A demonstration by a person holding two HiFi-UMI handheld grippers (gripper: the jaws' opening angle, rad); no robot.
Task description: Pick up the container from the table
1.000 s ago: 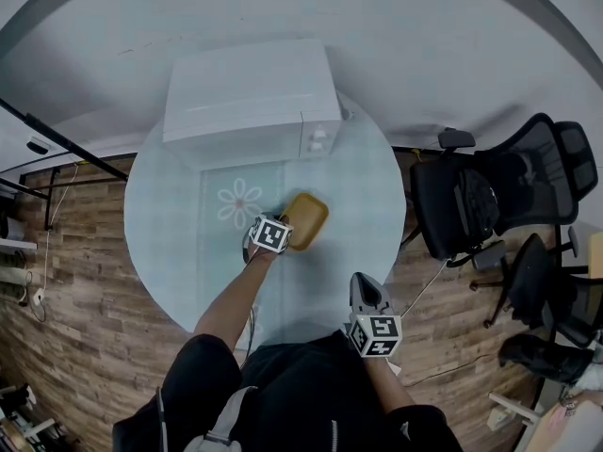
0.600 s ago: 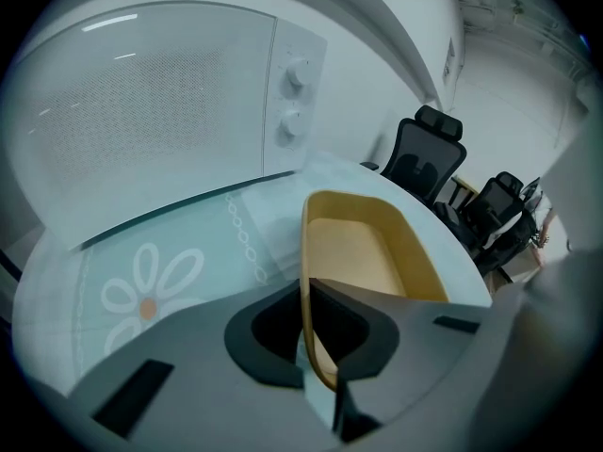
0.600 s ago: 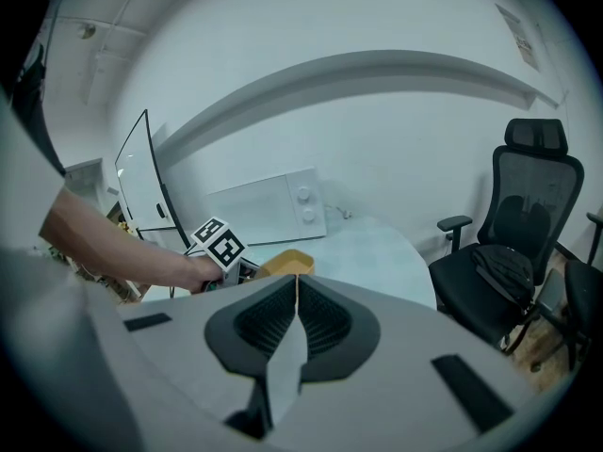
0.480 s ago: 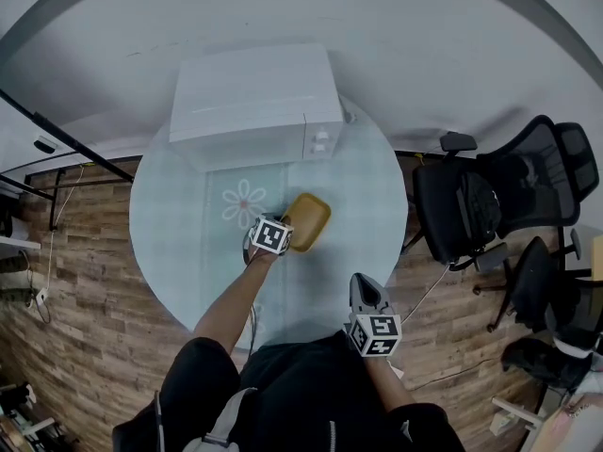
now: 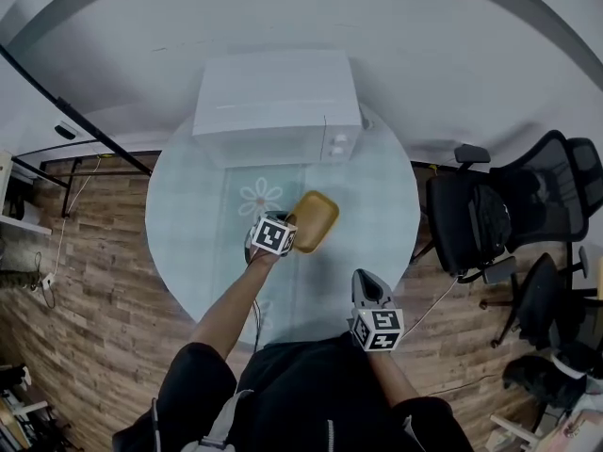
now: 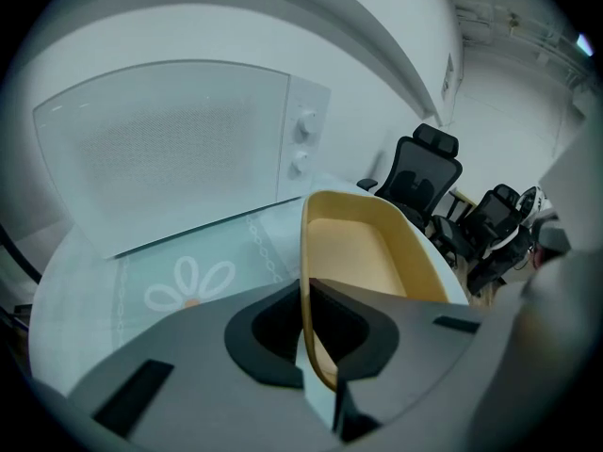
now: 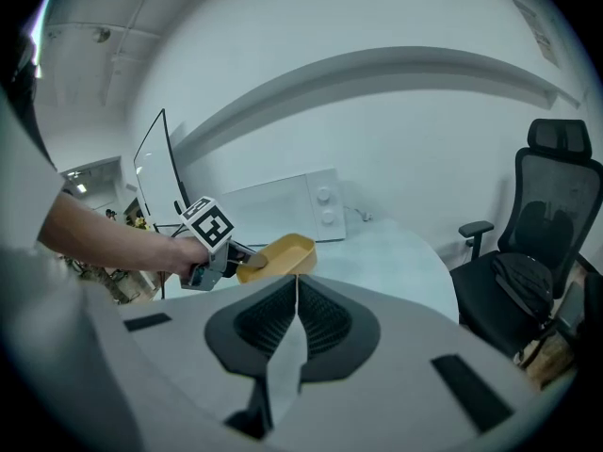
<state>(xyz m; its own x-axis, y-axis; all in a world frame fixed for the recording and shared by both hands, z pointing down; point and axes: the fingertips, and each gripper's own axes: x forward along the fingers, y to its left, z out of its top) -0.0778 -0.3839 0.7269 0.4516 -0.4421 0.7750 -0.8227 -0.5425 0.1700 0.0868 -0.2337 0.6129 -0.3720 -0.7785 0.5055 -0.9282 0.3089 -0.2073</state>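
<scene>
The container (image 5: 315,220) is a yellow oblong tub, hanging slightly tilted above the round glass table (image 5: 377,196). My left gripper (image 5: 293,240) is shut on the tub's near rim. In the left gripper view the rim (image 6: 303,252) runs between the closed jaws of the left gripper (image 6: 303,295), with the tub's empty inside (image 6: 363,252) beyond. The right gripper view shows the container (image 7: 279,254) held off the tabletop by the left gripper (image 7: 247,265). My right gripper (image 5: 362,281) hovers over the table's near edge, shut and empty, as its own view shows the right gripper (image 7: 296,285).
A white microwave (image 5: 278,102) stands at the back of the table. A flower-print mat (image 5: 261,197) lies left of the container. Black office chairs (image 5: 490,224) stand to the right on the wooden floor.
The left gripper has risen with the container, which now hangs off the table. The right gripper has stayed where it was.
</scene>
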